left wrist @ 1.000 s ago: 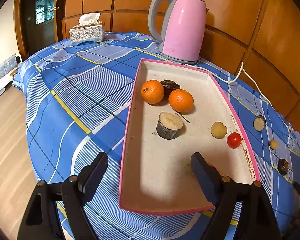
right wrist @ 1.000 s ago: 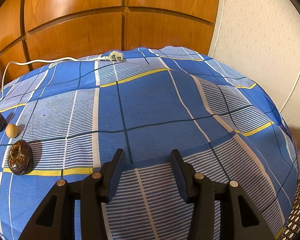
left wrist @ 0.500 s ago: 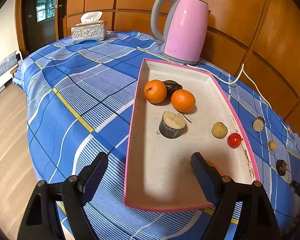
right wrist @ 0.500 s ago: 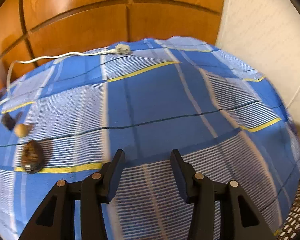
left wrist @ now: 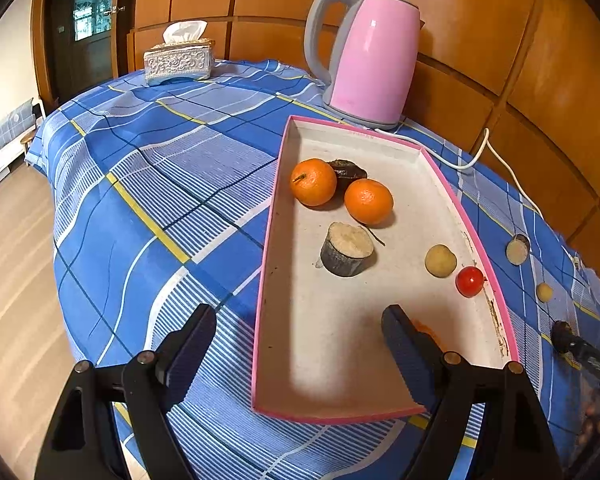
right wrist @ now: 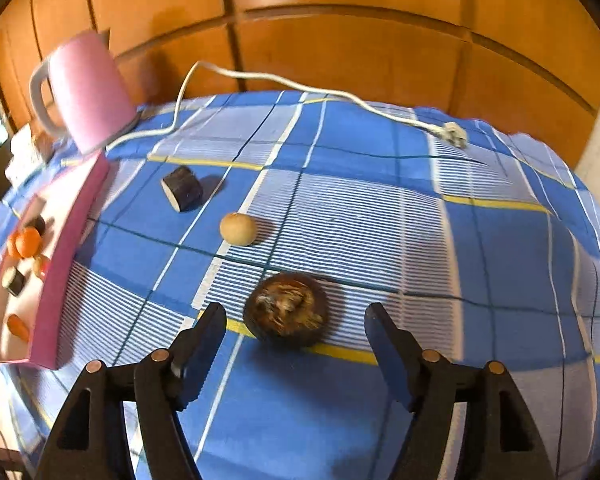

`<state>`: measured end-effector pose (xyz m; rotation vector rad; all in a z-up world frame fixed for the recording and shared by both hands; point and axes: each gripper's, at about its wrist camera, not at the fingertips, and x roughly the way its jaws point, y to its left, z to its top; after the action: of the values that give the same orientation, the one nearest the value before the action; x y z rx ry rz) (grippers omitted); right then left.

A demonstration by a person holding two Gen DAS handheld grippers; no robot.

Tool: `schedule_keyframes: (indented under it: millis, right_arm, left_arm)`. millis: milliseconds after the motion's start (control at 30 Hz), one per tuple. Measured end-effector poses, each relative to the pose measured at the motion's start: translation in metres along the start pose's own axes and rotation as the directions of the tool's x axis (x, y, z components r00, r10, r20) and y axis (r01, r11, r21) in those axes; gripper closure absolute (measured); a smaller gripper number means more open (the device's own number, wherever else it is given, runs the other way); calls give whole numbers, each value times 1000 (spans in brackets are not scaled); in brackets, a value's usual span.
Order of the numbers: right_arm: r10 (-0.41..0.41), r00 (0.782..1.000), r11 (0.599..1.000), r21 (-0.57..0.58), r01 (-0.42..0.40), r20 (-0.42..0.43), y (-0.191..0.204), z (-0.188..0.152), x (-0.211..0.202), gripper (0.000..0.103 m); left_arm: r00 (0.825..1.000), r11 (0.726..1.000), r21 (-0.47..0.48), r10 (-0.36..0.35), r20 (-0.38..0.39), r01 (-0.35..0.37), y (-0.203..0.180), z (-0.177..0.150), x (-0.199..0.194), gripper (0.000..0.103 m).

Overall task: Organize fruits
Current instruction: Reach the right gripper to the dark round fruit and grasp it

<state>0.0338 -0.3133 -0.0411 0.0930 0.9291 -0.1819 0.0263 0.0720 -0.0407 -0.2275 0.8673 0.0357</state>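
A pink-rimmed tray (left wrist: 488, 256) holds two oranges (left wrist: 313, 181), a dark fruit (left wrist: 346, 170), a cut cane piece (left wrist: 347, 248), a tan round fruit (left wrist: 440, 260) and a red tomato (left wrist: 469, 281). My left gripper (left wrist: 296, 344) is open and empty over the tray's near end. My right gripper (right wrist: 294, 346) is open, just in front of a dark wrinkled fruit (right wrist: 286, 310) lying on the blue cloth. A tan round fruit (right wrist: 238, 229) and a dark cut piece (right wrist: 181, 188) lie beyond it. The tray (right wrist: 66, 248) is to the left.
A pink kettle (left wrist: 370, 64) stands behind the tray, and its white cord and plug (right wrist: 454, 134) trail across the cloth. A tissue box (left wrist: 179, 60) sits at the far left. Wooden wall panels (right wrist: 340, 32) back the table. The floor (left wrist: 12, 264) drops off left.
My right gripper has swung left and opened wider, bringing the dark wrinkled fruit just in front of its fingers. The left gripper has shifted slightly and stays open.
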Motion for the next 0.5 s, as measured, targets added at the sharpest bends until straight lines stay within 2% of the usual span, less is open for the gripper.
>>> schedule_keyframes:
  millis: [33,67,100,267,400,500]
  right_arm:
    - [-6,1000,1000,-7,6,-10,2,0,5,31]
    - [-18,999,1000,-15,17,-26,4,0,12,37]
    - [-26,999,999,-20,25,-32,5,-1,16,52]
    - [-50,998,996,-75,51,27,12,-11,18,52]
    - [-11,999,999,-48,13,41,5,-12,19,52]
    - [-15,999,999,-51,18,48,6,-12,18,52]
  left_arm:
    - [1000,1000,0,3,0,-3,1,0,0,18]
    - [1000,1000,-1,7,0,-7,1,0,0,18]
    - [1000,1000,-4,12,0,-12,2,0,0,18]
    - [999,999,-40,26,-20,-27,9,-1,6,16]
    - [999,999,-37,30,-24,-31,8,-2,7,16]
    - [999,999,-30,30,-25,-31,6,-4,7,16]
